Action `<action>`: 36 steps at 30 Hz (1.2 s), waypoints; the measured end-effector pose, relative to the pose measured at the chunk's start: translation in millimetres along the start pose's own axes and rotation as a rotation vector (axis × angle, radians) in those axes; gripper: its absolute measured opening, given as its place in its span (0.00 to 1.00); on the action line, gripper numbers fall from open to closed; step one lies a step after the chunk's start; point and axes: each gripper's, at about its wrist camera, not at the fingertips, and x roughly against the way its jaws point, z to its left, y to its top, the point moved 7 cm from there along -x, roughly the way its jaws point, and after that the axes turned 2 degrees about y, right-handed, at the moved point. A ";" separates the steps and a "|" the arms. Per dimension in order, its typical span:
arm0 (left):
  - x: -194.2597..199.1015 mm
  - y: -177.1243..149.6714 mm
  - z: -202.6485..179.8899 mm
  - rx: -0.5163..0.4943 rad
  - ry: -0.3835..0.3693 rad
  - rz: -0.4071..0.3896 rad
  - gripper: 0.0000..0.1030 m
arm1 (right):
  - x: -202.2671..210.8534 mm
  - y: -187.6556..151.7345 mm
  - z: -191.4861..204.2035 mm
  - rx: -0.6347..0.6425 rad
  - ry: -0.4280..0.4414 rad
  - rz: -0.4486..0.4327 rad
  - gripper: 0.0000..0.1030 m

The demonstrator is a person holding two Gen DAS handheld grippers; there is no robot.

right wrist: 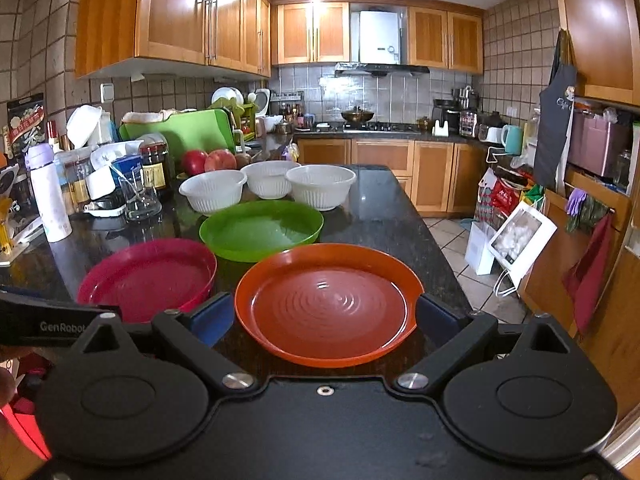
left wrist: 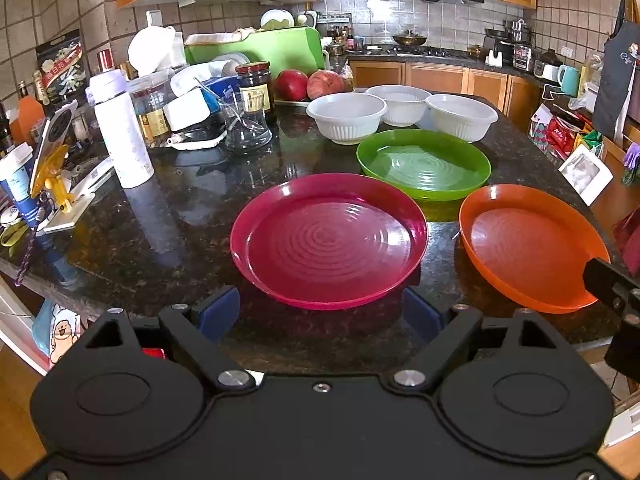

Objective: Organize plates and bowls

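Three plates lie on the dark granite counter: a magenta plate nearest the left gripper, a green plate behind it, and an orange plate to the right. Behind them stand three white ribbed bowls in a row. My left gripper is open, its blue pads either side of the magenta plate's near rim. My right gripper is open, straddling the near edge of the orange plate. The magenta plate and green plate also show in the right wrist view.
Clutter fills the counter's left side: a white bottle, a glass jug, a dark sauce jar, red apples and a green cutting board. Bags and a white box sit on the floor to the right.
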 end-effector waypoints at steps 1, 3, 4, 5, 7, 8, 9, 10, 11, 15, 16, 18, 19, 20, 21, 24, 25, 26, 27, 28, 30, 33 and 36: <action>-0.1 -0.1 0.2 0.000 0.001 0.001 0.85 | 0.6 0.1 0.2 0.000 0.000 0.002 0.99; -0.2 -0.4 0.8 0.001 0.004 0.003 0.85 | 1.6 0.6 -0.3 -0.001 0.000 0.002 0.99; -0.3 -0.5 0.6 0.000 0.003 0.004 0.85 | 2.5 0.6 -0.7 -0.001 -0.002 0.002 0.99; -0.3 -0.6 0.7 -0.001 0.002 0.004 0.85 | 2.6 0.8 -0.6 -0.002 -0.001 0.002 0.99; -0.3 -0.5 0.8 0.000 0.003 0.004 0.85 | 2.9 0.9 -0.3 -0.001 -0.002 0.004 0.99; -0.4 -0.4 0.8 0.000 0.002 0.004 0.85 | 2.8 0.9 0.0 -0.001 -0.003 0.003 0.99; -0.5 -0.3 0.6 0.000 0.002 0.005 0.85 | 3.1 1.0 0.2 -0.002 -0.003 0.002 0.99; -0.5 -0.6 0.7 -0.001 0.001 0.006 0.85 | 2.7 1.1 0.0 -0.002 -0.002 0.003 0.99; -0.5 -0.8 0.6 -0.001 0.001 0.006 0.85 | 2.9 1.1 0.2 -0.002 -0.002 0.003 0.99; -2.0 -1.6 0.3 -0.004 0.001 0.012 0.85 | 1.5 2.7 0.6 -0.002 -0.003 0.003 0.99; -2.3 -1.8 0.2 -0.004 0.000 0.014 0.85 | 1.5 2.5 0.6 -0.002 -0.002 0.003 0.99; -2.4 -2.2 0.2 -0.004 -0.001 0.016 0.85 | 0.8 2.7 1.3 -0.003 -0.002 0.005 0.99; -2.5 -2.2 0.3 -0.003 -0.002 0.016 0.85 | -0.4 2.8 1.0 -0.003 -0.002 0.006 0.99; -2.7 -2.3 0.4 -0.003 -0.002 0.017 0.85 | -0.7 2.9 1.0 -0.004 -0.002 0.007 0.99; -3.0 -2.3 0.5 -0.003 -0.002 0.018 0.85 | -1.0 3.0 0.9 -0.004 -0.002 0.007 0.99; -3.9 -2.6 0.5 -0.002 -0.004 0.023 0.85 | -0.9 3.2 0.0 -0.006 -0.001 0.005 0.99; -4.2 -2.5 0.6 -0.001 -0.005 0.024 0.85 | -1.2 3.5 -0.2 -0.007 -0.001 0.005 0.99; -4.2 -2.4 0.5 -0.002 -0.005 0.024 0.85 | -1.5 3.8 -0.2 -0.008 -0.001 0.005 0.99; -4.2 -2.4 0.5 -0.002 -0.006 0.023 0.85 | -1.8 3.6 -0.3 -0.009 0.000 0.004 0.99; -4.4 -2.4 0.3 -0.003 -0.006 0.023 0.85 | -2.2 3.5 -0.2 -0.009 0.000 0.004 0.99; -4.7 -2.6 -0.3 -0.006 -0.006 0.024 0.85 | -2.4 3.0 -0.6 -0.011 -0.001 0.005 0.98; -5.9 -2.9 -1.1 -0.010 -0.008 0.027 0.85 | -2.5 2.8 -0.5 -0.014 0.000 0.005 0.98; -5.6 -3.4 -1.3 -0.010 -0.010 0.029 0.85 | -2.6 2.9 -0.6 -0.015 0.001 0.004 0.98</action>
